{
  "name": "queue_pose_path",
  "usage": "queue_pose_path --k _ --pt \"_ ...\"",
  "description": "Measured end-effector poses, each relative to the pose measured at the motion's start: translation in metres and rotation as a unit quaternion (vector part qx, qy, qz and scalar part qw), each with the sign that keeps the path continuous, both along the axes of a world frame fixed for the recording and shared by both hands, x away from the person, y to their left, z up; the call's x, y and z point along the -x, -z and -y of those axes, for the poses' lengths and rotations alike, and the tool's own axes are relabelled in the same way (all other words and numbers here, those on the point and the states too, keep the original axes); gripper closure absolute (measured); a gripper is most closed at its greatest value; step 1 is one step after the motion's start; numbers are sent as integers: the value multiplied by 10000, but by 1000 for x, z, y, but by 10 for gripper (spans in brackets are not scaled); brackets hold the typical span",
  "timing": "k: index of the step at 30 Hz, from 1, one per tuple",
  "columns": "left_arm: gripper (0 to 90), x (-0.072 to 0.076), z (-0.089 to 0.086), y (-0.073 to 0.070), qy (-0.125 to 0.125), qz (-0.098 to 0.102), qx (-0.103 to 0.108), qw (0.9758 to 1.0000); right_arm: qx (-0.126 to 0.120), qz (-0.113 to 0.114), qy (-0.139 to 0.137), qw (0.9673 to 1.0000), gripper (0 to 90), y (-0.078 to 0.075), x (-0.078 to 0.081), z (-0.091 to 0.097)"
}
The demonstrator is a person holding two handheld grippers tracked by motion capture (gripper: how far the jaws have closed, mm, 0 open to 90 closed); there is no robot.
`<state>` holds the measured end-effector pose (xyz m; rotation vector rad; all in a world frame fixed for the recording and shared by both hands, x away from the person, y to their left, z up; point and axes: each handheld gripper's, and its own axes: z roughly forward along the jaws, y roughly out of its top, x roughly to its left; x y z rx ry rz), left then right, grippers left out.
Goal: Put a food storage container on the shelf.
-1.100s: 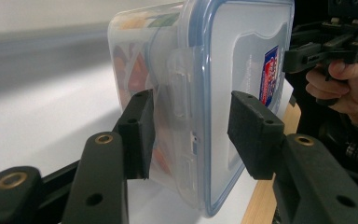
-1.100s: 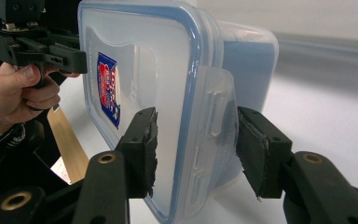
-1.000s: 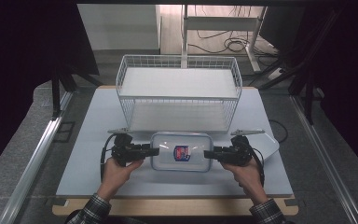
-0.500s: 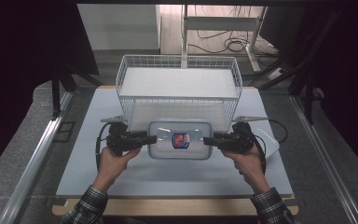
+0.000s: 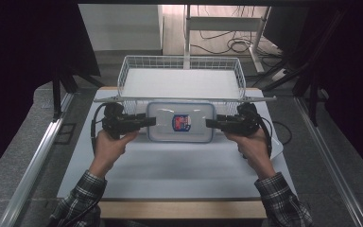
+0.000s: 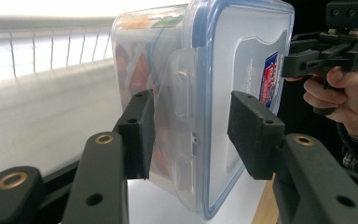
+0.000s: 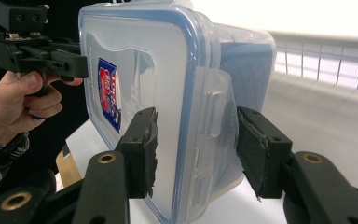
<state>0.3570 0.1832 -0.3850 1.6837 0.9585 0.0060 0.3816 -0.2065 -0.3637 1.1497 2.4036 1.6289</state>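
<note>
Left claw [image 5: 147, 121] and right claw [image 5: 211, 123] each clamped on an end of lidded plastic container [image 5: 181, 122], center frame, apparently lifted off desk [image 5: 179, 165], just before wire basket [image 5: 179, 66].

room dark | floor [image 5: 23, 156] grey | cables [image 5: 227, 42] behind table [image 5: 179, 208]

The lidded container [image 5: 181, 122] has moved from the lower middle of the frame up to its centre, now overlapping the wire basket's [image 5: 182, 64] front rim. Both the left gripper [image 5: 147, 121] and the right gripper [image 5: 212, 123] rose with it at its ends.
</note>
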Motion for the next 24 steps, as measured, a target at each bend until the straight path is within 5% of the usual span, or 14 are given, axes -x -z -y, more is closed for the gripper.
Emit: queue_pose_path --k 16,24 --pt "519 -42 -1 -47 -97 115 29 9999 -174 85 85 9998 503 -41 -40 -1" --pt "517 -64 -3 -54 -134 22 154 9998 -202 18 193 9996 501 -57 -61 -3"
